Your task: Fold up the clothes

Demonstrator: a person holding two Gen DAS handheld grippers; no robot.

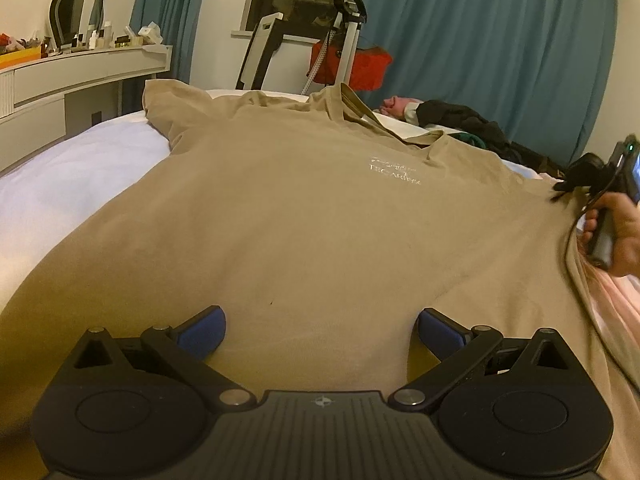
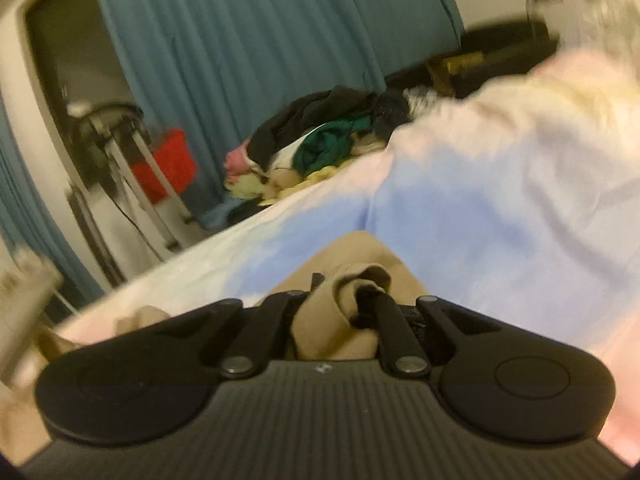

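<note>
Left wrist view shows the tan shirt (image 1: 304, 216) spread chest-up across the bed (image 1: 80, 168), apparently laid flat so an edge can be lifted over. Left tongs (image 1: 320, 330) hover just above the hem, spread wide and holding nothing. Right tongs (image 2: 348, 304), held in a hand (image 1: 616, 236) at the shirt's far side, are clamped on a bunched fold of that fabric; the view is blurred.

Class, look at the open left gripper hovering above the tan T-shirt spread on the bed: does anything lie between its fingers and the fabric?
Nothing visible does. The left gripper is open directly over bare fabric of the tan cotton T-shirt. The right gripper is already shut on a bunched edge.
</note>
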